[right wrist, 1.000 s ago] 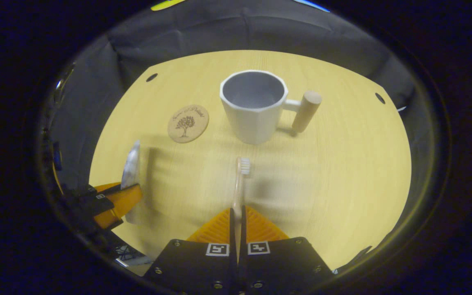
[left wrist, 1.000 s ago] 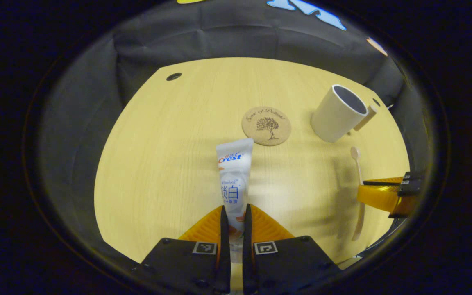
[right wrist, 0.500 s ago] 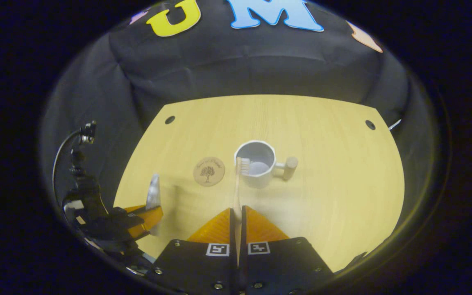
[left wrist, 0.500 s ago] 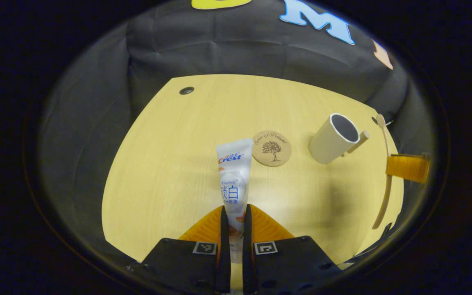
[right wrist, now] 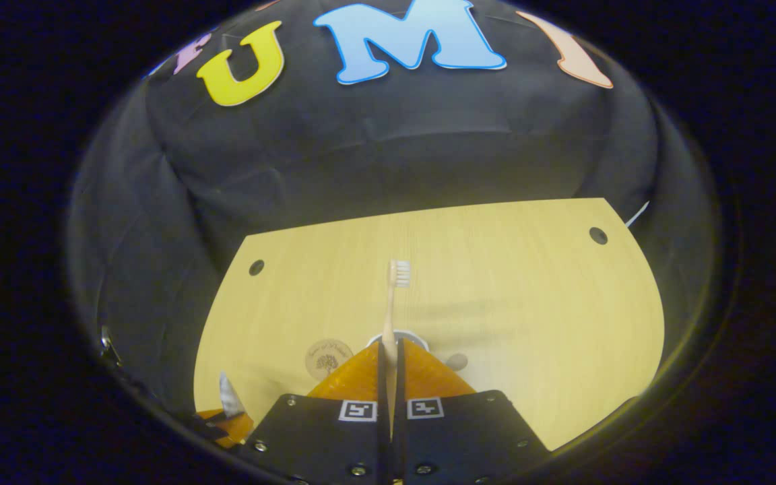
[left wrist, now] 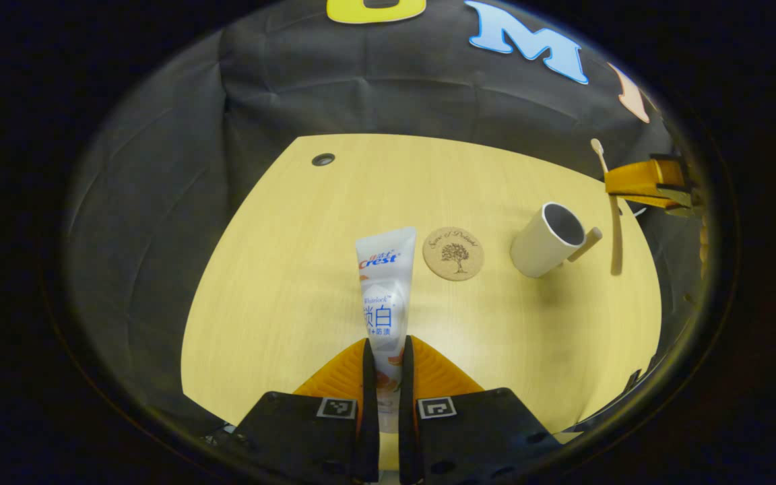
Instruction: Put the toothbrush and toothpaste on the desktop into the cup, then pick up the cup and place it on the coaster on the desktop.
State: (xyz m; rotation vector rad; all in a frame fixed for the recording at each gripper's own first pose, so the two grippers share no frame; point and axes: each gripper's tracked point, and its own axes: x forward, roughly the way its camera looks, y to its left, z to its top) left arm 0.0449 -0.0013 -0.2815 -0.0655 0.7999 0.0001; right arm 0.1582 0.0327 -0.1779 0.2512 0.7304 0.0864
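Aloft, the left tongs (left wrist: 388,367) clamped the toothpaste (left wrist: 383,283). The right tongs (right wrist: 388,367) pinched the toothbrush (right wrist: 393,303), seemingly above the cup (left wrist: 548,240).

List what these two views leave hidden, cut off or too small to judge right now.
- White cup with wooden handle: in the right gripper view just a sliver of rim clears the right claw; its inside is hidden.
- Wooden toothbrush: lower handle buried between the claw's fingers.
- White toothpaste tube: in the left gripper view its cap end is hidden inside the left claw.
- Round cork coaster: its writing is too small to read.
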